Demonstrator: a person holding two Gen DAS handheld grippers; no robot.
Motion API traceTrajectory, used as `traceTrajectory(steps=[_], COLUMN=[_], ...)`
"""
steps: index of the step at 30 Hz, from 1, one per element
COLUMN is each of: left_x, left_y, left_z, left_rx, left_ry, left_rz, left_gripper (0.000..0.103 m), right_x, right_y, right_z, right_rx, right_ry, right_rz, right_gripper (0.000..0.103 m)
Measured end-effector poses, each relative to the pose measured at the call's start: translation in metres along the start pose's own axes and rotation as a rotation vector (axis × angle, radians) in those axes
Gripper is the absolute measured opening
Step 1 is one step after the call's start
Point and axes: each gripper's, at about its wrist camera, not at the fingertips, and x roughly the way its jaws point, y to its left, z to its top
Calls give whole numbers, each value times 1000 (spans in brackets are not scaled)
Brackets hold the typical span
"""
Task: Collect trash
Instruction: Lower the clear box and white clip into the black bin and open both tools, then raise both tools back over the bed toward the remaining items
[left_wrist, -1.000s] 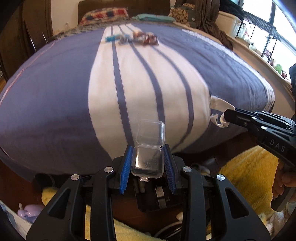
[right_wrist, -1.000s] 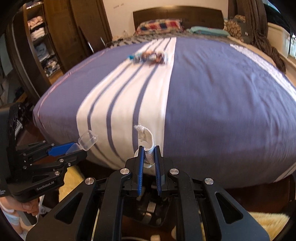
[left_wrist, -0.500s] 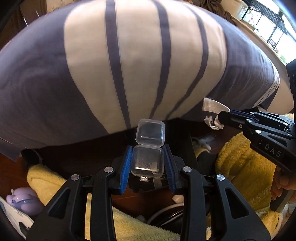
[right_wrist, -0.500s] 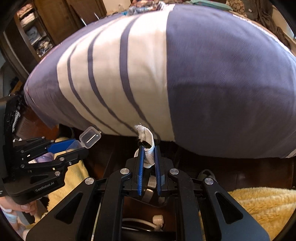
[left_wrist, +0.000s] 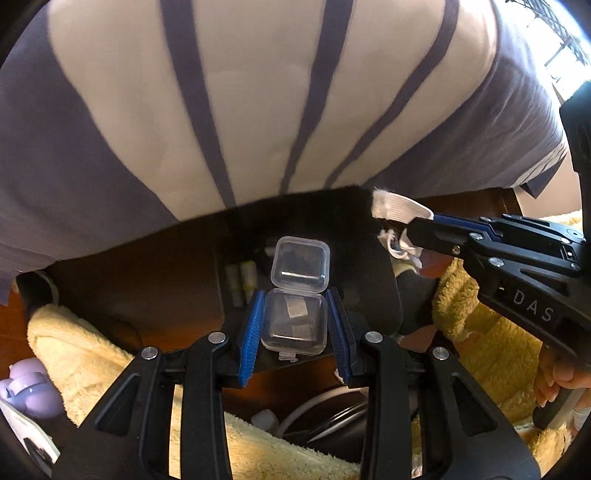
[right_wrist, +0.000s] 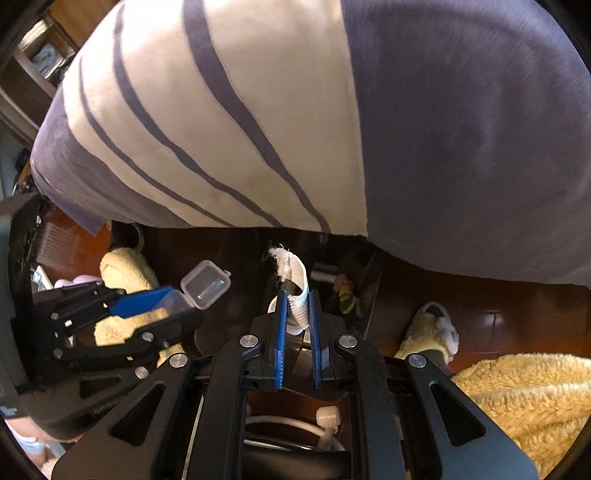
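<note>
My left gripper (left_wrist: 295, 295) is shut on a small clear plastic box (left_wrist: 293, 321) whose hinged lid (left_wrist: 300, 266) stands flipped open; small scraps lie inside it. My right gripper (right_wrist: 296, 295) is shut on a frayed white fabric strip (right_wrist: 295, 273) that sticks up past the fingertips. Both point steeply down, over a dark open container (right_wrist: 354, 314) on the floor at the foot of the bed. In the left wrist view the right gripper (left_wrist: 413, 229) and its strip (left_wrist: 399, 206) hang to the right. In the right wrist view the left gripper (right_wrist: 173, 299) holds the box (right_wrist: 205, 284) at the left.
A purple bedspread (left_wrist: 258, 110) with a white striped band overhangs above. Fluffy yellow rugs (left_wrist: 498, 350) lie on the wooden floor on both sides. A slipper (right_wrist: 432, 328) sits at the right, and a purple toy (left_wrist: 29, 384) at the far left. Hair ties (right_wrist: 345, 291) lie in the container.
Both grippers have dropped from above the bed to below its edge and tilted downward. The bed top has left view and the floor has come in. Both grips are unchanged.
</note>
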Motion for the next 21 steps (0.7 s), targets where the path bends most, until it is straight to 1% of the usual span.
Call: traceTrajectory(steps=[2,6,8,10,11,14,16,17,18,19,20,21], left_x=[6,12,11,8,7,2,-4,-10,-16,-22,-32,-39], left_y=[1,0,1,4,4,5,7,7,8,9,9,8], left_z=[-2,-4,-6,-6,-6,-7,-6,-7,-7,-7,-6,-5], left_rx=[-3,-2,-12,-16,-18,-24,-25,-25,-26,-25,-22,-20], left_ry=[17,30,37,37,37,27,11,-3,-18,-31,-54,-68], left_rz=[-7,-9,-8,-2,-1,13,25,33,41,49,61,68], left_gripper=[33,33,36,38,39,46,59,63,70,76,78,83], right_x=[5,13,15,17,16,10,2,-4,-9,-16,-23,-29], right_y=[-2,-2,-2,-4,-5,-5,-7,-7,-7,-7,-5,-4], right_z=[1,6,8,9,9,11,12,13,13,14,14,14], right_rx=[11,22,31,47,54,68,75,74,72,68,64,60], right_ry=[15,33,37,39,36,15,-11,-28,-39,-62,-79,-98], right_rz=[7,21,26,35,40,41,32,25,17,0,-12,-23], right_gripper=[15,16,17,30,41,46,54,63,73,78,85,89])
